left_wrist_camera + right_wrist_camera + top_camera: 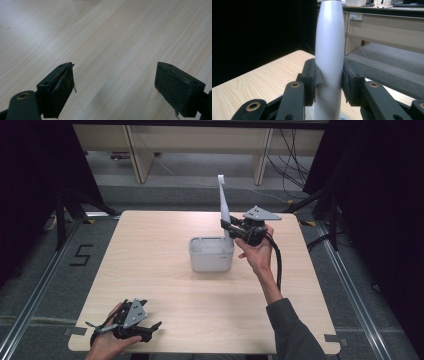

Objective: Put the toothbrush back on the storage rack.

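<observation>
1. My left gripper (152, 327) rests at the near left corner of the pale wooden square table (150, 270), held low in my left hand (107, 345). In the left gripper view its two black jaws stand wide apart, with bare wood grain between them and nothing touching the pads.
2. Near the middle of the table sits the light grey, rounded-corner plastic container (211, 255), open at the top and upright.
3. A long, flat white plastic handle (223, 205) rises from the right rear corner of that container, standing nearly upright with a small hooked tip at its top.
4. My right gripper (227, 227) clamps that handle just above the container's rim. In the right gripper view the white handle (329, 57) is squeezed between both pads at a narrow setting.
5. My right hand (257, 252) holds this gripper just beside the container's right wall.
</observation>
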`<state>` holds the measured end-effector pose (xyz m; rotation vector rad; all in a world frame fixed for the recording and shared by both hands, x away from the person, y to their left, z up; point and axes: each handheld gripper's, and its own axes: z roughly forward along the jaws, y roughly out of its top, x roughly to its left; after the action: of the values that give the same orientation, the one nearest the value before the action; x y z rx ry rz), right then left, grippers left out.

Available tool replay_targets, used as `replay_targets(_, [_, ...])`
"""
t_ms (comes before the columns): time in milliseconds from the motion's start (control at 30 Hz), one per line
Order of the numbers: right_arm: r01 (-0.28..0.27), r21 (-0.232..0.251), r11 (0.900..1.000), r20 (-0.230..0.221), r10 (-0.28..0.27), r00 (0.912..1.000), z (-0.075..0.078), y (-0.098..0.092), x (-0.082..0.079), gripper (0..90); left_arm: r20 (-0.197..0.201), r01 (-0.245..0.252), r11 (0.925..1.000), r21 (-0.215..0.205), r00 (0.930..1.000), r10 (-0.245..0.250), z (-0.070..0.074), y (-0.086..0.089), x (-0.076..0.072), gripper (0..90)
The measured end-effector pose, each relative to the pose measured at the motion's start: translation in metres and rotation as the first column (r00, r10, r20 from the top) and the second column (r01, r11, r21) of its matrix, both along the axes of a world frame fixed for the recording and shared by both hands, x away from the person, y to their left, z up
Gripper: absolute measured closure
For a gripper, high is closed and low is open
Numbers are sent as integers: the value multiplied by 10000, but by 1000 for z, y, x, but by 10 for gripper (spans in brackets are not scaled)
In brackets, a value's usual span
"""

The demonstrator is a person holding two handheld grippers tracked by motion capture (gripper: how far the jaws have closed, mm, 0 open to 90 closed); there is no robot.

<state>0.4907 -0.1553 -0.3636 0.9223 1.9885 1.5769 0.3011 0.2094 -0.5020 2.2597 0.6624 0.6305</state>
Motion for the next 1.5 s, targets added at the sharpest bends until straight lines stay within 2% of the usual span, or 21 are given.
replay_targets(33, [14,-211,9998,289,-8,9996,-1,1,2,667,7,-6,10000,-13,10000,6,0,0,0,153])
replay_targets(100, [-43,22,10000,87,42,10000,-2,5,2,667,-18,6,10000,3,10000,-6,0,0,0,152])
replay_targets(133, [-45,-110,9999,323,48,9995,-3,6,3,667,8,-24,10000,3,10000,24,0,0,0,153])
replay_targets(200, [-102,-90,9999,161,103,9998,-4,11,4,667,18,-16,10000,-4,10000,16,0,0,0,153])
replay_targets(233, [-163,-140,9998,321,167,9993,-5,13,6,667,15,-14,10000,-16,10000,14,0,-1,0,153])
replay_targets(267, [-207,-30,9998,159,208,9997,-5,16,6,667,21,-8,10000,-18,10000,8,0,0,0,152])
replay_targets(333, [-177,-118,9998,328,181,9993,-7,20,8,667,25,-32,10000,-32,10000,32,0,0,0,153])
replay_targets(367, [-260,-168,9995,120,262,9996,-8,22,8,667,37,-27,10000,-32,10000,27,0,0,0,152])
replay_targets(467, [-286,-252,9993,279,293,9992,-10,28,12,667,30,2,10000,-11,10000,-2,0,0,0,152])
replay_targets(500, [-273,-172,9995,106,275,9996,-11,30,12,667,3,27,10000,-18,10000,-27,0,0,0,153])
replay_targets(533, [-382,-171,9991,237,386,9990,-12,31,14,667,-47,30,10000,-21,10000,-30,0,0,-1,153])
replay_targets(600, [-288,-211,9994,101,290,9995,-14,34,14,667,-19,38,10000,2,10000,-38,0,0,0,152])
replay_targets(667, [-373,-297,9989,233,380,9990,-16,36,17,667,41,-5,10000,5,10000,5,0,0,0,153])
replay_targets(700, [-376,-298,9988,37,377,9993,-17,37,17,667,16,14,10000,37,10000,-14,0,0,0,153])
replay_targets(767, [-418,-303,9987,214,424,9989,-18,39,19,667,13,2,10000,36,10000,-2,0,0,0,153])
replay_targets(900, [-295,-261,9992,42,296,9996,-21,43,19,666,-26,32,10000,-62,10000,-32,0,-1,-1,153])
replay_targets(933, [-397,-424,9983,201,406,9990,-22,43,21,667,-16,26,10000,-65,10000,-26,0,-1,-1,152])
replay_targets(1033, [-345,-386,9987,-44,343,9994,-24,46,20,667,-3,4,10000,-9,10000,-4,0,0,-1,153])
replay_targets(1133, [-311,-503,9983,116,318,9994,-26,48,21,666,-36,36,10000,-80,10000,-37,0,-1,-1,153])
replay_targets(1267, [-379,-651,9972,87,386,9992,-29,49,22,667,-24,30,10000,-63,10000,-30,1,0,-1,152])
replay_targets(1500, [-366,-792,9962,-230,348,9991,-39,52,22,667,-23,32,10000,-68,10000,-32,0,-1,-1,153])
